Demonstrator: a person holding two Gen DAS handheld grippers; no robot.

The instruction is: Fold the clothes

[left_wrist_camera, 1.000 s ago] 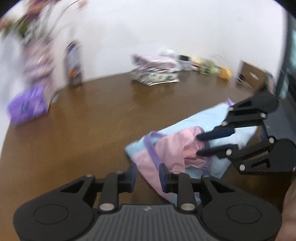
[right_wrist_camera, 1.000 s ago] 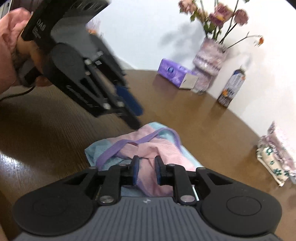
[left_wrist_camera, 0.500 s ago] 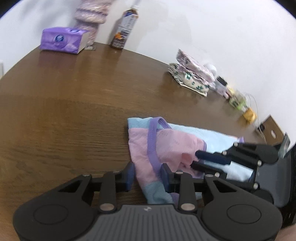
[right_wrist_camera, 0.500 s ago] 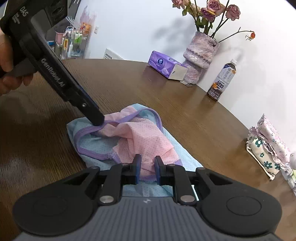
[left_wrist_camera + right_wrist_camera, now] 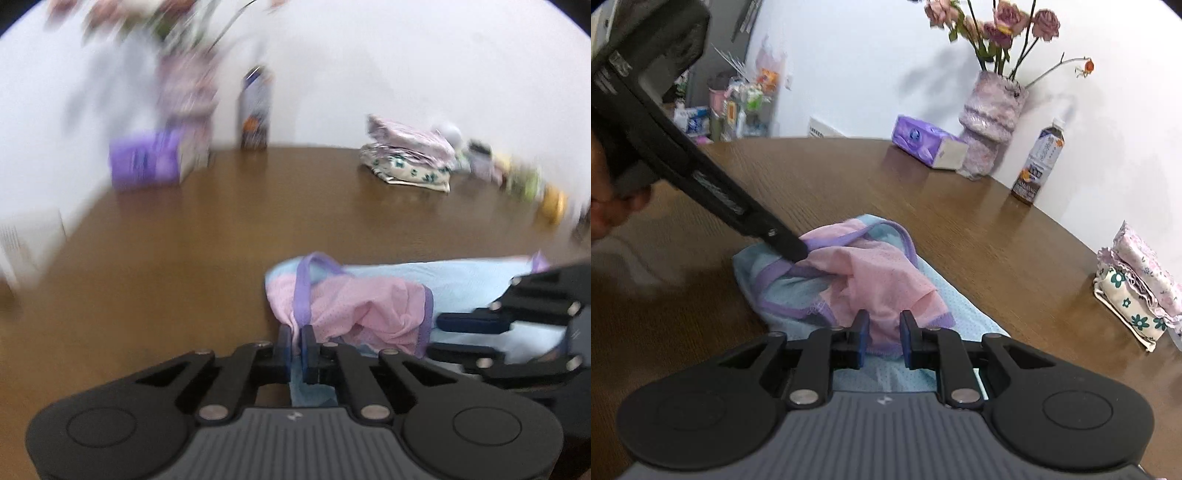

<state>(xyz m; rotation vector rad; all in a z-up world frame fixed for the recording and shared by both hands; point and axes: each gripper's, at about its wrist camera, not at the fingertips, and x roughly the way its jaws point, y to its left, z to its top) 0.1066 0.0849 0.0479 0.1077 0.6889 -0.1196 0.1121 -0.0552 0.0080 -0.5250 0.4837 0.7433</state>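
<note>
Left wrist view, blurred. Left gripper [image 5: 294, 345] at lower centre, clamped tight on the purple band and pink fabric of the garment [image 5: 354, 306]. Garment pink, pale blue and purple, lying crumpled on the brown table [image 5: 177, 266], right of centre. Right gripper [image 5: 458, 334] entering from the right edge, fingers slightly apart, tips at the pink fold; hard to tell here whether pinching. Along the far edge: purple tissue box [image 5: 146, 162] at upper left, vase [image 5: 188, 88] behind it, bottle [image 5: 255, 110] at upper centre, stack of folded clothes [image 5: 410, 158] at upper right.

Right wrist view, sharp. Right gripper [image 5: 882, 334] at lower centre, narrowly parted, a bunch of pink fabric caught between the pads. Garment [image 5: 849, 280] mid-frame on the table [image 5: 997, 236]. Left gripper [image 5: 792, 248] slanting in from upper left, held by a hand [image 5: 605, 206] at the left edge, tip clenched on the purple waistband. Tissue box [image 5: 929, 146], vase with roses [image 5: 991, 110] and bottle [image 5: 1038, 166] at upper right; folded clothes [image 5: 1134, 291] at the right edge.
</note>
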